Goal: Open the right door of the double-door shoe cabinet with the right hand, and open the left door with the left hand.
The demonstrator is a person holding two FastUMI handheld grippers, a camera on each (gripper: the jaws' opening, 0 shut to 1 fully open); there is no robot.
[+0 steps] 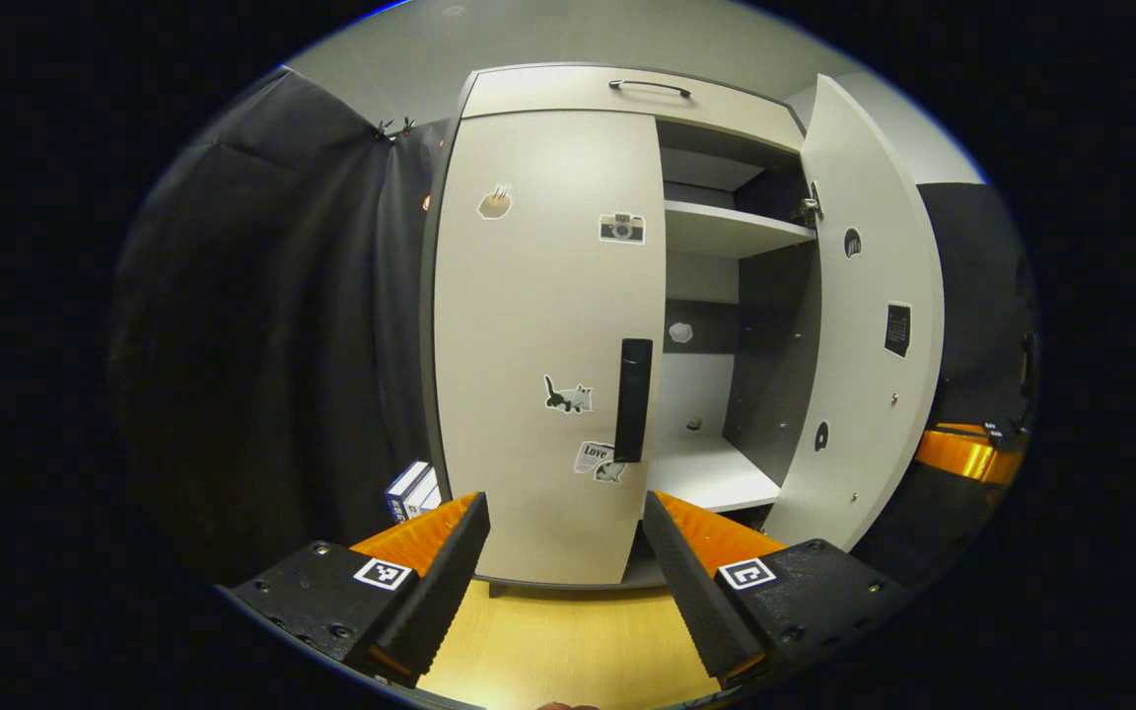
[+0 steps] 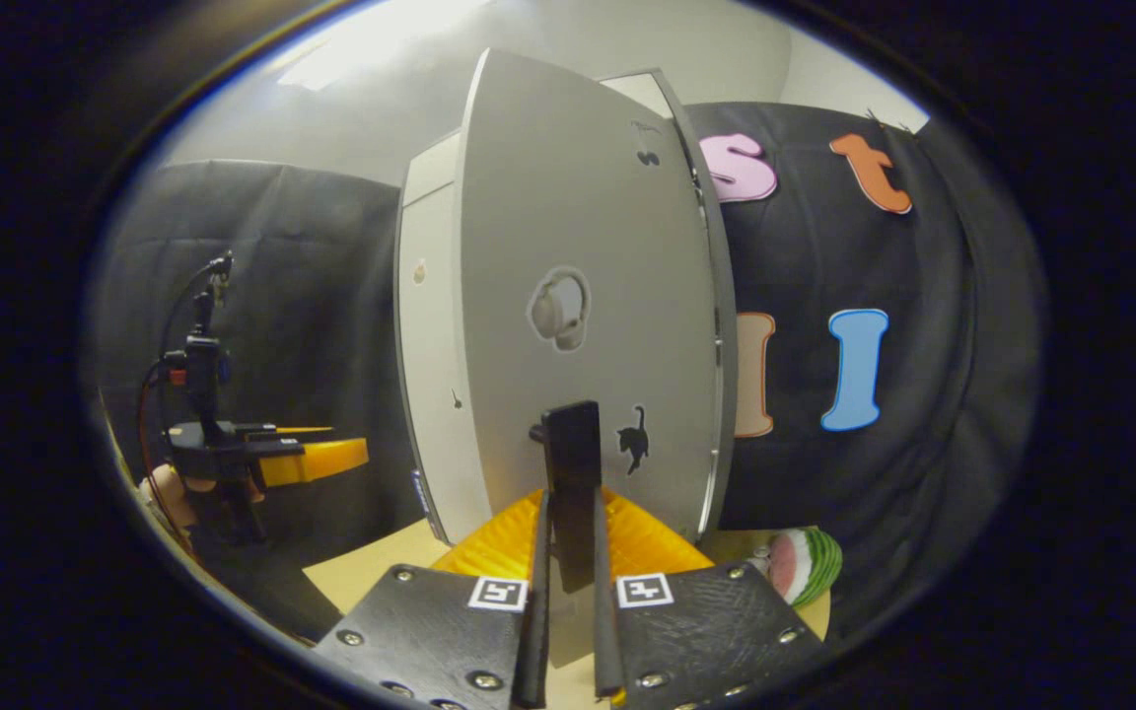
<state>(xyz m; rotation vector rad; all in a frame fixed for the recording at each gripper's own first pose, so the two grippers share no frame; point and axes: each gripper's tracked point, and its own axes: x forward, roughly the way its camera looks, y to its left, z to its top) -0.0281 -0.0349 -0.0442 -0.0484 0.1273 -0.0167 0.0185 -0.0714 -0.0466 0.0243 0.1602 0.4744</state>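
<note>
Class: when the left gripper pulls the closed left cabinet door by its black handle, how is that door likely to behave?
The left door looks like a flat rigid panel, so it probably swings without flexing. Its black handle sits at the free edge, so a light pull likely suffices. The right door already stands open on a visible hinge, suggesting a similar arc.

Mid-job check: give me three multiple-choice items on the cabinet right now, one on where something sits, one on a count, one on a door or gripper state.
1. The left door's handle sits near the door's:
A. hinge edge
B. edge by the open compartment
C. top corner

2. Stickers on the left door front in the left gripper view:
A. one
B. two
C. four

3. The right gripper is:
A. shut on the right door's handle
B. open, away from the cabinet
C. resting on the floor

Answers: 1 B, the handle borders the open side. 2 C, four stickers show. 3 A, both fingers press the handle of the swung-out right door.
</note>
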